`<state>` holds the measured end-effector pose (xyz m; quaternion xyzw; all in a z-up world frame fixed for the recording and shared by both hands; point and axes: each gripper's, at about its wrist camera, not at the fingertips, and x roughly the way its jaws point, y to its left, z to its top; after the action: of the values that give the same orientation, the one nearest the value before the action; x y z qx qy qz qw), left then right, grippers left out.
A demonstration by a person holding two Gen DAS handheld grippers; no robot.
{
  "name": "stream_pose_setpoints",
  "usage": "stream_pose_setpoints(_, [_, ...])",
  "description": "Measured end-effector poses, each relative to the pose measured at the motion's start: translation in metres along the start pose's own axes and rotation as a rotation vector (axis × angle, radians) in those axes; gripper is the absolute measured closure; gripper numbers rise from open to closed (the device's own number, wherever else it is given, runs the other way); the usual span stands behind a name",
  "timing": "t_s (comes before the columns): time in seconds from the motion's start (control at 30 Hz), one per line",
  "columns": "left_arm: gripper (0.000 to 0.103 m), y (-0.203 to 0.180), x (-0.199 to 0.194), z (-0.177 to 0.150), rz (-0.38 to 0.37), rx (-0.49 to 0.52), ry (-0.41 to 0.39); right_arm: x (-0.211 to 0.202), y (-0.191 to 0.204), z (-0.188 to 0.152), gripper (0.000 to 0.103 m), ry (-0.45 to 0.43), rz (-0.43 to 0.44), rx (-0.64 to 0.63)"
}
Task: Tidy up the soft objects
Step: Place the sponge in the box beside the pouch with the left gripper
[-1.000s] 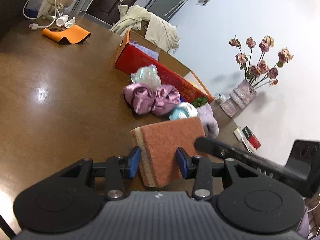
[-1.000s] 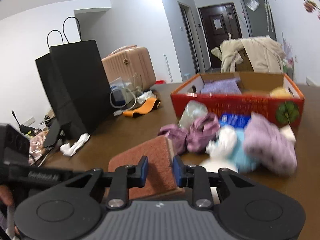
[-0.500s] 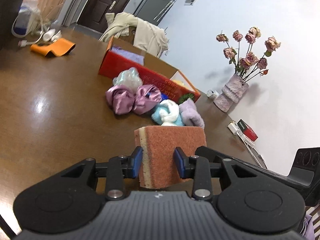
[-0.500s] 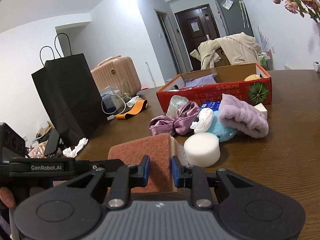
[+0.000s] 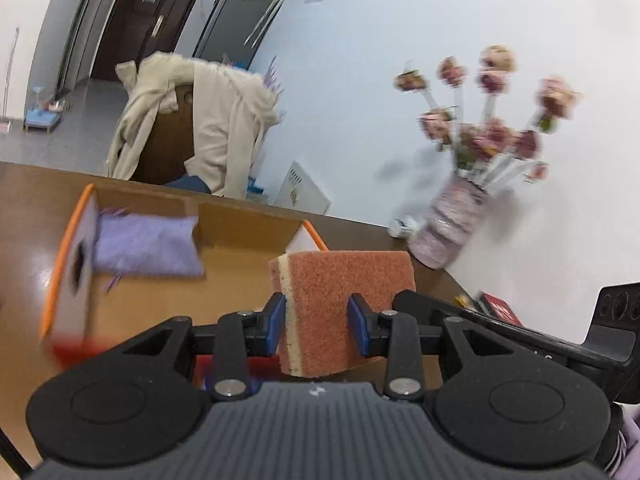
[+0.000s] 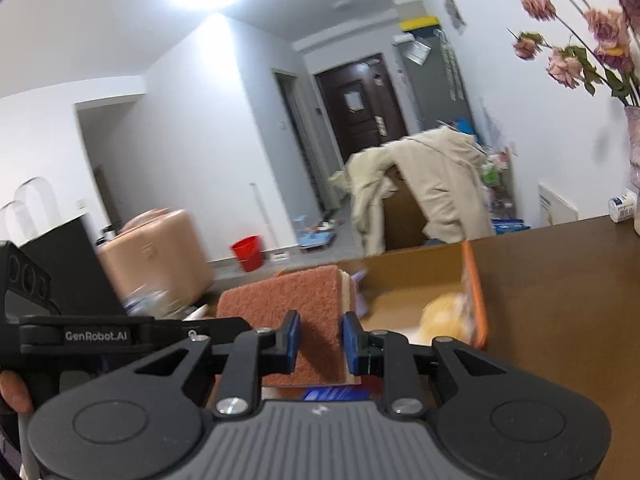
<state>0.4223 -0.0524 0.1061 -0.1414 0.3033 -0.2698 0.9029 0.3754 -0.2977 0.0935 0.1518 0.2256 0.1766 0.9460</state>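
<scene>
Left wrist: the left gripper [image 5: 317, 322] is pinching the sponge [image 5: 344, 296] above the box [image 5: 248, 232]. Right wrist: the right gripper [image 6: 319, 336] is squeezing the same sponge [image 6: 296, 308] narrowly. It looks light and squashy; gripping its flat faces suits.

Open box [image 5: 248, 236] ahead; purple cloth [image 5: 146, 246] fills its left end.

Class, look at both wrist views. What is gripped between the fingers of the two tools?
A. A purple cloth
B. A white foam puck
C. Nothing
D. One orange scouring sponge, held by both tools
D: the sponge sits clamped in the left tool, and also in the right tool.
</scene>
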Motion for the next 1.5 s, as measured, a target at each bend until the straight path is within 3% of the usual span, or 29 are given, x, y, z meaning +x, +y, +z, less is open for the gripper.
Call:
stream_pose_setpoints(0.1, [0.069,0.017,0.071,0.037,0.025,-0.029,0.058,0.063,-0.045,0.038,0.081,0.077,-0.028,0.107])
stream_pose_setpoints(0.17, [0.069,0.031,0.114,0.052,0.039,-0.058,0.104,0.104,-0.066,0.056,0.081,0.121,-0.071,0.107])
stream_pose_setpoints(0.3, [0.070,0.062,0.181,0.056,0.075,-0.106,0.176,0.171,-0.093,0.066,0.081,0.206,-0.173,0.108])
stream_pose_setpoints(0.4, [0.070,0.070,0.203,0.049,0.122,-0.080,0.182,0.202,-0.092,0.057,0.080,0.226,-0.231,0.019])
stream_pose_setpoints(0.47, [0.069,0.069,0.214,0.044,0.133,-0.055,0.231,0.217,-0.085,0.053,0.078,0.251,-0.309,-0.049])
stream_pose_setpoints(0.6, [0.057,0.071,0.213,0.040,0.170,-0.036,0.234,0.226,-0.077,0.050,0.078,0.271,-0.333,-0.108])
stream_pose_setpoints(0.67, [0.055,0.071,0.203,0.041,0.186,-0.028,0.213,0.220,-0.075,0.051,0.070,0.254,-0.352,-0.131])
stream_pose_setpoints(0.93, [0.050,0.051,0.118,0.066,0.232,0.039,0.125,0.153,-0.053,0.081,0.061,0.182,-0.323,-0.153])
stream_pose_setpoints(1.13, [0.030,0.006,0.014,0.075,0.229,0.141,0.039,0.059,-0.014,0.103,0.046,0.093,-0.292,-0.219])
stream_pose_setpoints(1.33, [0.020,-0.036,-0.085,0.049,0.261,0.231,-0.044,-0.038,0.025,0.093,0.035,0.051,-0.228,-0.300])
stream_pose_setpoints(1.5, [0.010,-0.054,-0.164,0.004,0.269,0.251,-0.116,-0.110,0.050,0.065,0.025,0.007,-0.174,-0.323])
